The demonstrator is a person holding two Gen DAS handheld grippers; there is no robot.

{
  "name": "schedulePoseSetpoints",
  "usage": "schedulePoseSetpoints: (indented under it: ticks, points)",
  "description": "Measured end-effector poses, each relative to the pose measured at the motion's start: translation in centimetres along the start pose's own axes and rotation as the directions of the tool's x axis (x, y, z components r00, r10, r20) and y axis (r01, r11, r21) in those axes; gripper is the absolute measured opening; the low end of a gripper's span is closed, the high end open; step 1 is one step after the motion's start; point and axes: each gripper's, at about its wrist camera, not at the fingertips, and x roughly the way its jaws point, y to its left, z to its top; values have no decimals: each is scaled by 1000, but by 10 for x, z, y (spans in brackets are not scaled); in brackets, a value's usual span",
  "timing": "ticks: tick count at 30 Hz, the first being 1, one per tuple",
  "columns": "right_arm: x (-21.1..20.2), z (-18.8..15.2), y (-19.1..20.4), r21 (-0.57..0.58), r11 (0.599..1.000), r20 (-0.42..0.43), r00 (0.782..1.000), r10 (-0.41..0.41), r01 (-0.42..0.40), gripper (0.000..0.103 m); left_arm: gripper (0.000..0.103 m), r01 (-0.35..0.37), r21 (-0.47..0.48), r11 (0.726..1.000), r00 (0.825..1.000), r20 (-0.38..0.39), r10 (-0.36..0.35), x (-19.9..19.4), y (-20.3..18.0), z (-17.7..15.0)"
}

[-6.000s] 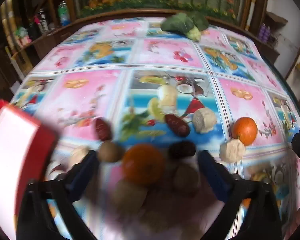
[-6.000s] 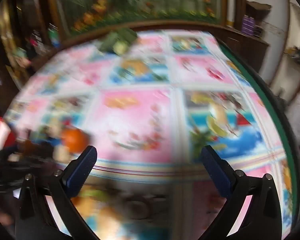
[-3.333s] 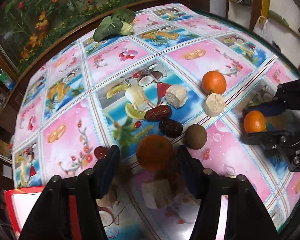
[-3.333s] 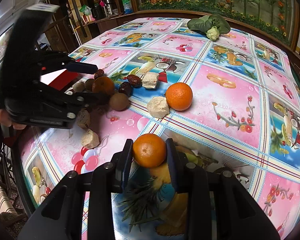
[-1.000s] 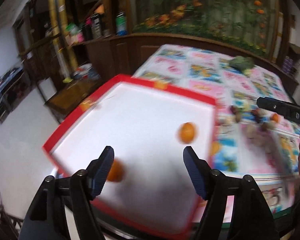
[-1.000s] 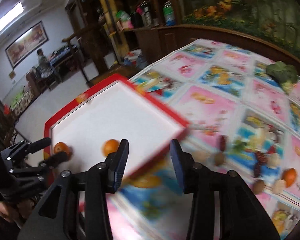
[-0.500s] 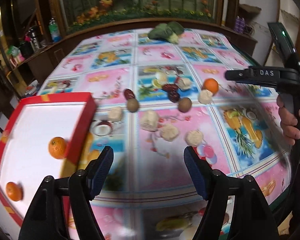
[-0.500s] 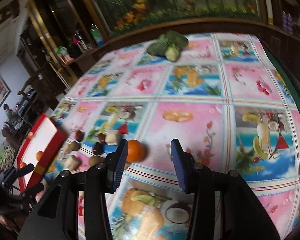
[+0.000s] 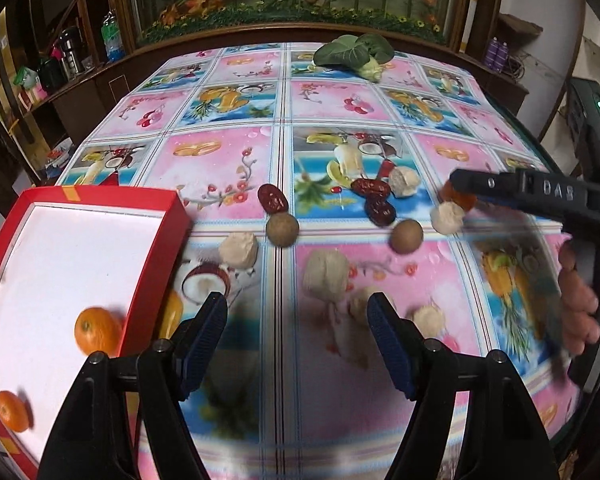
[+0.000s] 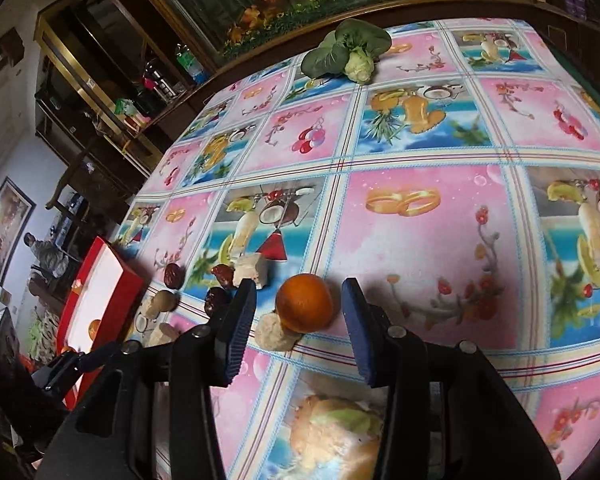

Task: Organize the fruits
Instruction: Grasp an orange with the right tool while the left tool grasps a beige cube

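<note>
A red tray (image 9: 168,232) with a white inside sits at the table's left edge and holds two oranges (image 9: 96,330), (image 9: 12,410). My left gripper (image 9: 296,320) is open and empty above the tablecloth, right of the tray. My right gripper (image 10: 300,300) is open with its fingers on either side of a third orange (image 10: 306,307) that rests on the table; the fingers are apart from it. Dark red dates (image 9: 274,199), brown round fruits (image 9: 283,230) and pale lumps (image 9: 240,249) lie scattered mid-table.
A leafy green vegetable (image 9: 354,54) lies at the table's far edge. A pale lump (image 10: 274,332) touches the orange on its left. The right gripper and hand (image 9: 540,196) show at the right of the left wrist view. Wooden shelves stand beyond the table.
Both oranges were carried to the tray and let go. My left gripper has swung back over the table. My right gripper has come down around the third orange.
</note>
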Motion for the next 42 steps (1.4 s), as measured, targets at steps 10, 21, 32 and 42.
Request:
schedulePoseSetpoints:
  ticks: [10, 21, 32, 42]
  points:
    - [14, -5, 6, -74, 994, -7, 997, -82, 81, 45, 65, 58, -25, 998, 998, -13, -58, 8, 6, 0]
    - [6, -3, 3, -35, 998, 2, 999, -50, 50, 36, 57, 100, -50, 994, 995, -24, -101, 14, 2, 11]
    - [-12, -2, 3, 9, 1000, 47, 999, -28, 28, 36, 47, 104, -141, 985, 994, -23, -108, 20, 25, 18]
    - [-17, -2, 3, 16, 1000, 64, 998, -17, 16, 36, 47, 84, -29, 996, 996, -21, -84, 9, 14, 5]
